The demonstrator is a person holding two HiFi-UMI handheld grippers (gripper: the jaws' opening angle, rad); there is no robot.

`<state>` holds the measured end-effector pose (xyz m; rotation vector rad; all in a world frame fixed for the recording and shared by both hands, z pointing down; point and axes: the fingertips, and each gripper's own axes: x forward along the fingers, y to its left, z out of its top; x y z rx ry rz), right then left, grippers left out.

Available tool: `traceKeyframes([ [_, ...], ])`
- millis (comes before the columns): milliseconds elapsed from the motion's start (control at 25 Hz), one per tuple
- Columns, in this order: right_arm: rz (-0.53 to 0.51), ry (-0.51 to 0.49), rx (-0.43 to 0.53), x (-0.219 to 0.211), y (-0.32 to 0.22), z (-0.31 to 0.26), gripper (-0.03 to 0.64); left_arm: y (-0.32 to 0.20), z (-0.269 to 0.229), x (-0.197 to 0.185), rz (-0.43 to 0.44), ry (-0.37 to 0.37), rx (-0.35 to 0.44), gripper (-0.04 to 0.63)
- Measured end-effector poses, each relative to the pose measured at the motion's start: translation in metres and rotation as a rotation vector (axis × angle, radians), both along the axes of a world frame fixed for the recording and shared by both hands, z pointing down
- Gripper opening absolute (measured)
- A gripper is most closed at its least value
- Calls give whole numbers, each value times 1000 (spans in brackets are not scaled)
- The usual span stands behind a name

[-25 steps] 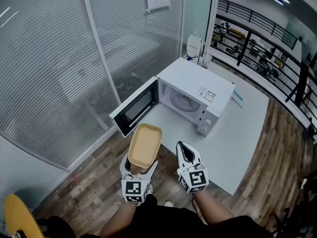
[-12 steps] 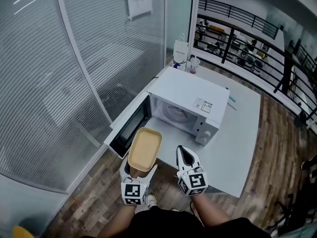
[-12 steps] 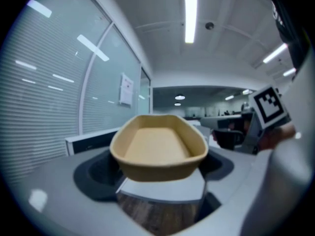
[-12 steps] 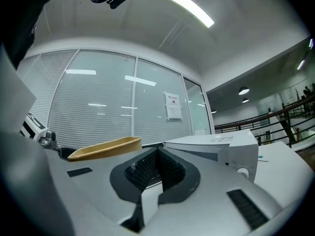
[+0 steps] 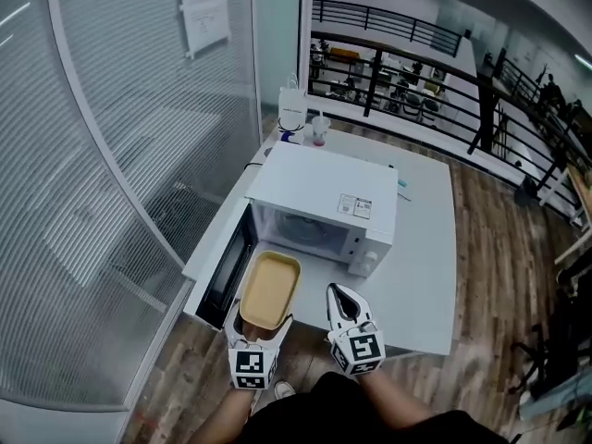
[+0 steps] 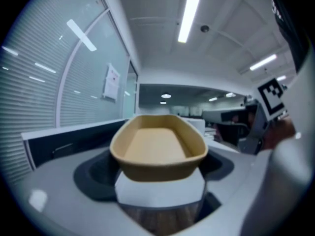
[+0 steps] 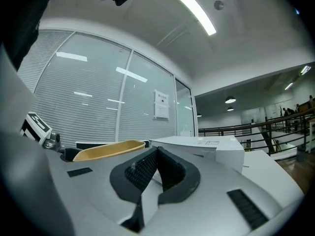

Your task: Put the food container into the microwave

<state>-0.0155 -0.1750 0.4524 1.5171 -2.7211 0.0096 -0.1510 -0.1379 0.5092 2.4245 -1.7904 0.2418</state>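
A shallow tan food container (image 5: 270,289) is held level in my left gripper (image 5: 260,325), whose jaws are shut on its near end. In the left gripper view the container (image 6: 157,144) fills the middle. It hovers over the table's front edge, just in front of the white microwave (image 5: 319,207). The microwave's door (image 5: 222,272) hangs open to the left and the cavity faces me. To the right of the container, my right gripper (image 5: 339,295) is shut with nothing in it, and its fingertips (image 7: 147,168) meet in its own view. The microwave (image 7: 206,149) shows beyond them.
The microwave stands on a white table (image 5: 425,248). A white paper bag (image 5: 292,109) and a cup (image 5: 320,129) sit at its far end. A glass wall with blinds (image 5: 120,155) runs along the left. A black railing (image 5: 416,63) lies beyond, and wood floor to the right.
The microwave and table have shifted nearer and more squarely in front of me. The container stays gripped by the left gripper and now sits beside the open door. The right gripper stays shut.
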Motion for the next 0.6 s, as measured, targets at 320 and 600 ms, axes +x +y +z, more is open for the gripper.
traceKeyframes([
  [320, 57, 56, -23, 6, -21, 20, 6, -30, 21, 10, 75, 7, -33, 495],
  [600, 67, 52, -85, 8, -58, 56, 6, -77, 44, 18, 91, -13, -48, 494],
])
